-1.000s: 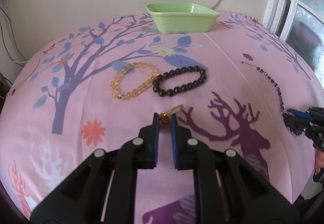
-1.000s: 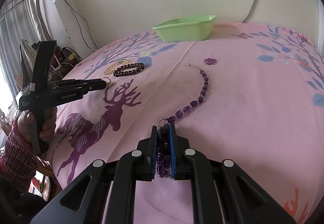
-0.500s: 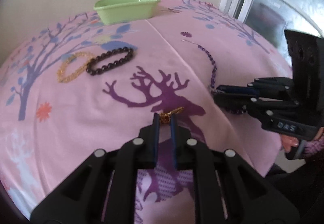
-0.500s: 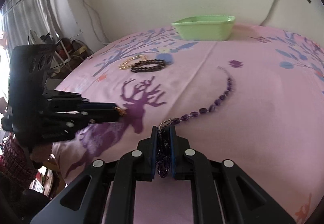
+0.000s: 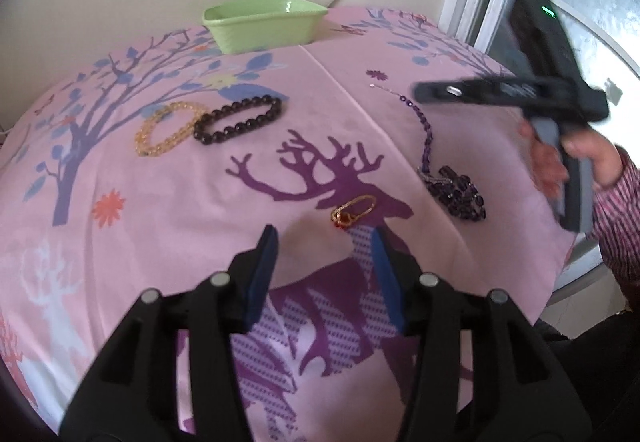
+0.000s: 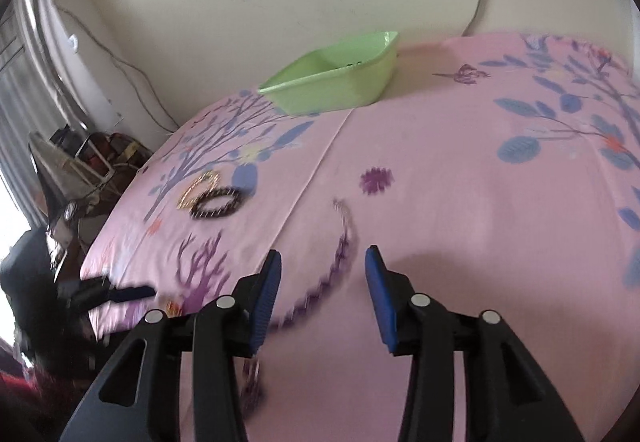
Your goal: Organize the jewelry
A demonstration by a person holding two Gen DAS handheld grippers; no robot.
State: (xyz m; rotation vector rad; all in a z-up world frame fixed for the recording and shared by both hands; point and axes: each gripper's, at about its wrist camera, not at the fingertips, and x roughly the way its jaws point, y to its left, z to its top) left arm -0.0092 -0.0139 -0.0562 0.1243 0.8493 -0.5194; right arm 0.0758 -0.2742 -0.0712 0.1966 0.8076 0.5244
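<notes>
From the left wrist, the left gripper (image 5: 324, 238) is opening, nothing between its jaws; the gold chain (image 5: 353, 211) lies on the bed (image 5: 120, 242) just ahead. The yellow bracelet (image 5: 168, 128), dark bracelet (image 5: 238, 119) and purple necklace (image 5: 448, 178) also lie loose, well short of the green tray (image 5: 264, 26) at the far edge.

From the right wrist, the right gripper (image 6: 324, 266) is opening, empty, above the necklace. Sorting seems barely begun.

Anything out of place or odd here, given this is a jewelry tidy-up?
Nothing damaged. The purple bead necklace lies half bunched near the cloth's edge, and the gold chain, yellow bracelet and dark bracelet all still sit outside the green tray.
</notes>
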